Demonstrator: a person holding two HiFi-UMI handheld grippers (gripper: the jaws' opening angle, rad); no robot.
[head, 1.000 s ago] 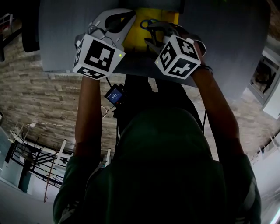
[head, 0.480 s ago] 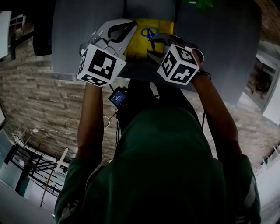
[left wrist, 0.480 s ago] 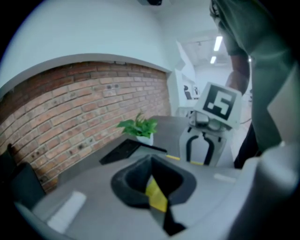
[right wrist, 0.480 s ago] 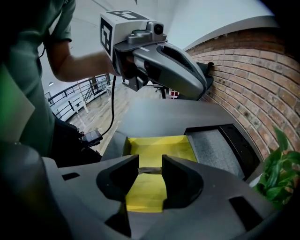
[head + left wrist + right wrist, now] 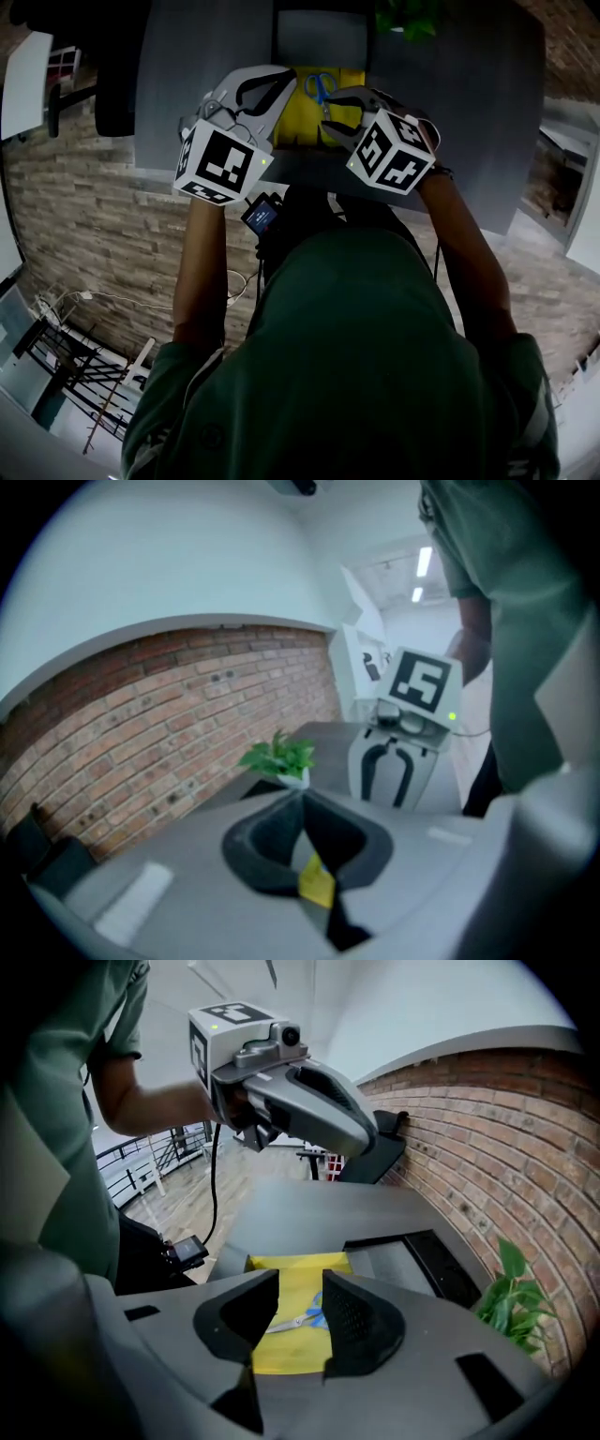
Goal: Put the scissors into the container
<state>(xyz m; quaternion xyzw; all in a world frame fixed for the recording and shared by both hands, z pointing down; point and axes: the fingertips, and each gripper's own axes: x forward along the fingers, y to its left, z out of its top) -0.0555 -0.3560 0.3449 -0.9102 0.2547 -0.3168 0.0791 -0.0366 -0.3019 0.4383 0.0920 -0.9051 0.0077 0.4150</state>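
Observation:
Blue-handled scissors (image 5: 320, 86) (image 5: 305, 1316) lie on a yellow mat (image 5: 300, 112) (image 5: 295, 1274) near the front of the grey table (image 5: 450, 94). Just beyond the mat sits a dark rectangular container (image 5: 319, 36) (image 5: 412, 1265). My left gripper (image 5: 287, 75) (image 5: 302, 803) (image 5: 367, 1140) hovers left of the mat, its jaws meeting at the tips with nothing held. On the right side my right gripper (image 5: 328, 112) (image 5: 301, 1279) (image 5: 384, 785) is open, and the scissors show through the gap ahead of its jaws, apart from them.
A small green potted plant (image 5: 408, 17) (image 5: 511, 1302) (image 5: 281, 757) stands at the table's far side beside the container. A brick wall (image 5: 487, 1129) rises behind the table. A small lit device (image 5: 262, 214) hangs below the table's front edge.
The head view has tilted, so the mat, scissors and container show more fully. Both grippers sit slightly lower in the picture, still over the table's front edge.

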